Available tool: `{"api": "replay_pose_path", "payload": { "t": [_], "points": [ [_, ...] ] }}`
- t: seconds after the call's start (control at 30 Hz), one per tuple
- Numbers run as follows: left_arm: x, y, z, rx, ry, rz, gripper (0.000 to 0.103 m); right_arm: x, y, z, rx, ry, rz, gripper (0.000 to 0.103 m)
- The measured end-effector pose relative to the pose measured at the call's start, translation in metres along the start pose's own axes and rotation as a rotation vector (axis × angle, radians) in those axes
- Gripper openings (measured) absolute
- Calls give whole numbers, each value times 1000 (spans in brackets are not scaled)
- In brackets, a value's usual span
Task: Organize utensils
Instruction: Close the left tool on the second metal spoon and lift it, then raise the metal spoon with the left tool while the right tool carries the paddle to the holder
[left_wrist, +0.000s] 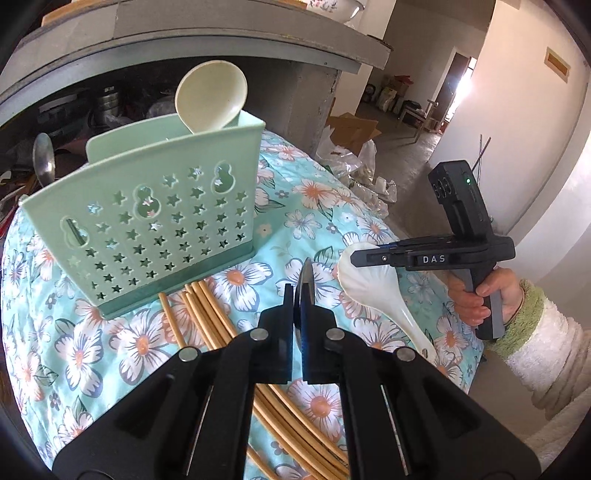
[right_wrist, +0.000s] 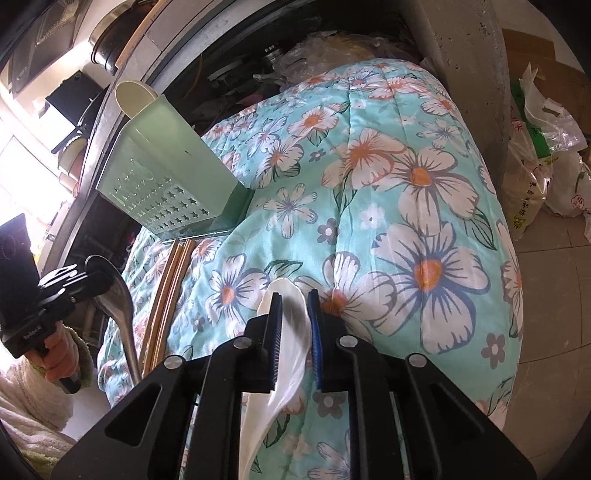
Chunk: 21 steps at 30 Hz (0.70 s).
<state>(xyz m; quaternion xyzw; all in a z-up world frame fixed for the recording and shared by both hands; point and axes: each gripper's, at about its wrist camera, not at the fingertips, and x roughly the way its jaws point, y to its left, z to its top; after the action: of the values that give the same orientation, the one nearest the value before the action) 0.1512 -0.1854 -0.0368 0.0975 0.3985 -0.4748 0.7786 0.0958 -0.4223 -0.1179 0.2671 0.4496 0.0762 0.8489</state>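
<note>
A green utensil holder (left_wrist: 147, 225) with star holes stands on the floral cloth; it also shows in the right wrist view (right_wrist: 170, 181). A cream spoon (left_wrist: 210, 98) stands in it. My left gripper (left_wrist: 301, 295) is shut on a metal spoon (left_wrist: 306, 291), seen from the side in the right wrist view (right_wrist: 114, 295). My right gripper (right_wrist: 293, 299) is shut on a white ceramic spoon (right_wrist: 291, 332), right of the holder; it also shows in the left wrist view (left_wrist: 362, 280). Bamboo chopsticks (left_wrist: 207, 314) lie on the cloth in front of the holder.
The floral cloth (right_wrist: 406, 184) covers a rounded surface that drops off at the right. A dark shelf with clutter (left_wrist: 92, 107) lies behind the holder. Plastic bags (right_wrist: 543, 155) and a cardboard box (left_wrist: 351, 127) sit on the floor beyond.
</note>
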Motion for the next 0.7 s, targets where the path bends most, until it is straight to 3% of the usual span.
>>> {"api": "replay_pose_path", "payload": {
  "t": [0.4,0.57,0.7],
  "points": [
    [-70,18,7,-63,-166,90,2,-23,40,0,-122,-47,-142,5],
    [-107,25,17,-81,-257,138,2,-49,55,6,-139,-138,-177,5],
    [-145,31,34,-91,-381,203,2,-75,69,11,-156,-219,-177,5]
  ]
}}
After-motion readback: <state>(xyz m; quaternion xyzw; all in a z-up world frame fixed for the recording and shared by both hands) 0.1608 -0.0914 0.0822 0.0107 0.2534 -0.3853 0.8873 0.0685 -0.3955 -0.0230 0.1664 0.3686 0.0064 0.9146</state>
